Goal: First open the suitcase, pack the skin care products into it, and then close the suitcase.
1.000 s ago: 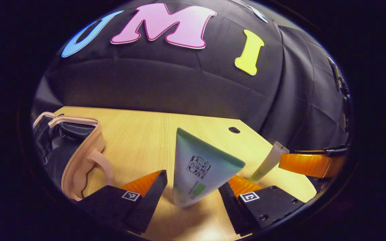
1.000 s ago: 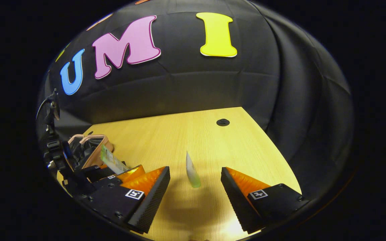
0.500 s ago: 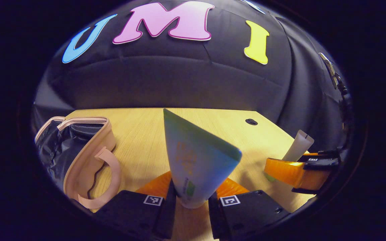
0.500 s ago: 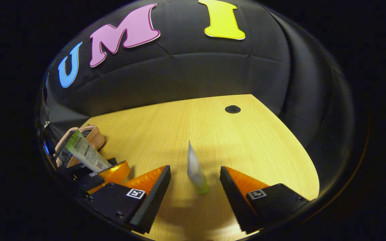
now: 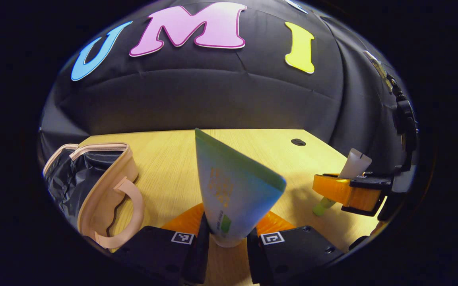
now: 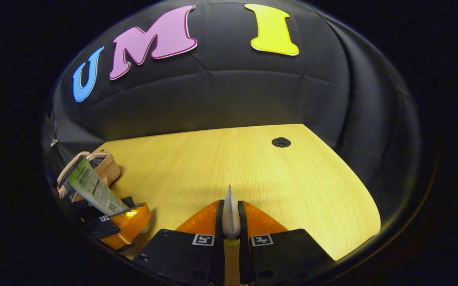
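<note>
Two grippers are at work over a pale wooden table (image 6: 292, 178), and each one holds a tube. In the left gripper view, the left gripper (image 5: 224, 242) sits at six o'clock, level and pointing across the tabletop, with both fingers pressed against the lower end of a wide green-and-white tube (image 5: 233, 190). The tube stands upright between them, its flat sealed end rising toward twelve o'clock. At about eight o'clock lies the suitcase (image 5: 94, 186), a small beige case with a curved handle; it is open, with dark lining visible inside. At about three o'clock the right gripper (image 5: 346, 192) reaches in sideways, holding a slim white tube (image 5: 354, 163) whose pale green cap points down at the table. In the right gripper view, that gripper's own fingers meet at six o'clock, nearly together, with the slim tube pinched edge-on between them and its thin sealed end pointing up. At about eight o'clock in that view, the left gripper and its wide tube show near the suitcase. Counted together: two grippers, two tubes, one suitcase. One small dark hole (image 6: 281, 142) marks the far part of the table.
</note>
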Demonstrator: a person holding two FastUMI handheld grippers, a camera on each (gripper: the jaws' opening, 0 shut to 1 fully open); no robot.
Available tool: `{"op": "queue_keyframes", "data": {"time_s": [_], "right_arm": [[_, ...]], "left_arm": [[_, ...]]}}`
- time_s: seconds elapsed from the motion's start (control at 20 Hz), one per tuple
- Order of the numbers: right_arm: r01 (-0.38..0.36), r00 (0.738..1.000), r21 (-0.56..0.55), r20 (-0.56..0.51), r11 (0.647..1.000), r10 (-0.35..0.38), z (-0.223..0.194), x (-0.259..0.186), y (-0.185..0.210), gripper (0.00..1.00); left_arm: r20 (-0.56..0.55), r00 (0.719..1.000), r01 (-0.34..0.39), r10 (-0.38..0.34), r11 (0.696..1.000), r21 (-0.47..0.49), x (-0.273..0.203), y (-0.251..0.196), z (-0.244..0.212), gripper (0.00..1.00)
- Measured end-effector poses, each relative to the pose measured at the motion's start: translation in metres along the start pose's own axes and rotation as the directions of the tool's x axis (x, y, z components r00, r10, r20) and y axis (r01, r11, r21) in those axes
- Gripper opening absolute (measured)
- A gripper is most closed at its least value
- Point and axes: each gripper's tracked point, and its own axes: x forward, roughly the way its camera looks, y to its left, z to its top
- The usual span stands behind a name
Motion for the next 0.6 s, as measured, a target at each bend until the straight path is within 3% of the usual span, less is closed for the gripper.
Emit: {"op": "queue_keyframes", "data": {"time_s": [0.35, 0.6], "right_arm": [[0.005, 0.996, -0.037, 0.085, 0.999, -0.002, 0.040, -0.049, 0.007, 0.18], [-0.050, 0.994, -0.090, 0.097, 0.995, 0.059, 0.067, -0.098, 0.046, 0.18]], "left_arm": [[0.029, 0.999, 0.033, -0.032, 0.998, -0.052, -0.016, 0.005, 0.009, 0.45], [0.095, 0.995, 0.004, 0.005, 0.996, -0.090, -0.071, 0.042, 0.050, 0.46]]}}
